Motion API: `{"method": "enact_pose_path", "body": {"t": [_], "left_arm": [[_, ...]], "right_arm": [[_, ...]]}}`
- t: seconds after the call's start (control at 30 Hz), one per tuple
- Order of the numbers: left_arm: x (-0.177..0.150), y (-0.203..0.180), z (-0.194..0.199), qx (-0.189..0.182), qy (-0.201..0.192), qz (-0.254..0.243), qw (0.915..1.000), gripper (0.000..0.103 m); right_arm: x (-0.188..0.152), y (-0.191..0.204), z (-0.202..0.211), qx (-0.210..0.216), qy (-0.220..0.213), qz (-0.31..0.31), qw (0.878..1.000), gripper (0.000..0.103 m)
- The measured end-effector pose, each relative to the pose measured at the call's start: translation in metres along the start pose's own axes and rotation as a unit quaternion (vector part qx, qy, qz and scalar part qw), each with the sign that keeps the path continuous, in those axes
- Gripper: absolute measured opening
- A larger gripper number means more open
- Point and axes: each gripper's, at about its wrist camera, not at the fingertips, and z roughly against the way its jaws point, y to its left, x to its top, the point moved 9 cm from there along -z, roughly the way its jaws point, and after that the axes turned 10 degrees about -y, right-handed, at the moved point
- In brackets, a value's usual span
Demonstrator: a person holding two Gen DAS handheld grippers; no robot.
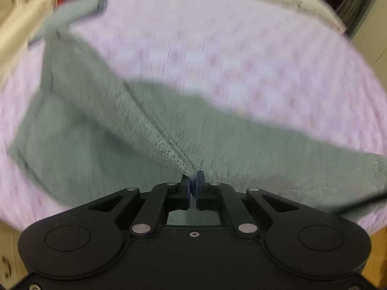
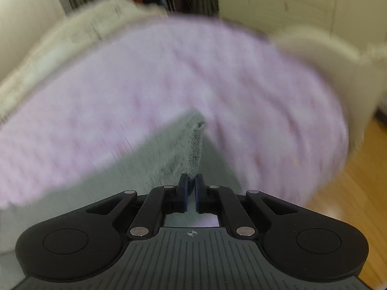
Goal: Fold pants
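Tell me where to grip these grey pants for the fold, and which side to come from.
Keep the edge grips you have. The left gripper is shut on a raised seam ridge of the pants, and the right gripper pinches a hem corner. Both come in from the near side, over the pink bedcover. Thin edges like these probably fit the narrow pads.

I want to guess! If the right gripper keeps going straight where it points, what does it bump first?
Probably the grey pants the right gripper already pinches, then the pink bedsheet; blur hides depth.
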Motion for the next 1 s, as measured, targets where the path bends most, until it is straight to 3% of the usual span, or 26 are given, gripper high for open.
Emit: {"method": "enact_pose_path", "body": {"t": [0.1, 0.5, 0.57, 0.7, 0.77, 0.8, 0.93, 1.0], "left_arm": [[-0.024, 0.001, -0.024, 0.01, 0.047, -0.002, 0.9989, 0.005], [-0.04, 0.001, -0.037, 0.023, 0.052, -0.004, 0.9984, 0.005], [-0.042, 0.003, -0.042, 0.024, 0.054, 0.001, 0.9983, 0.005], [-0.044, 0.002, -0.04, 0.026, 0.047, 0.003, 0.9986, 0.005], [-0.045, 0.001, -0.036, 0.024, 0.045, 0.0, 0.9987, 0.008], [-0.045, 0.001, -0.035, 0.025, 0.045, -0.001, 0.9987, 0.008], [-0.05, 0.0, -0.043, 0.033, 0.053, -0.003, 0.998, 0.008], [-0.05, -0.001, -0.046, 0.036, 0.056, -0.006, 0.9977, 0.008]], "right_arm": [[-0.023, -0.008, -0.025, -0.015, 0.038, 0.011, 0.999, 0.006], [-0.02, -0.007, -0.02, -0.006, 0.031, 0.039, 0.999, 0.006], [-0.01, 0.001, -0.012, 0.008, 0.014, 0.052, 0.999, 0.006], [0.035, 0.029, 0.026, 0.068, -0.08, 0.078, 0.991, 0.006], [0.048, 0.031, 0.042, 0.077, -0.118, 0.077, 0.987, 0.006], [0.045, 0.026, 0.039, 0.072, -0.109, 0.068, 0.989, 0.006], [-0.004, -0.009, -0.012, 0.009, 0.006, 0.05, 0.999, 0.006], [-0.018, -0.017, -0.023, 0.001, 0.03, 0.042, 0.999, 0.006]]}}
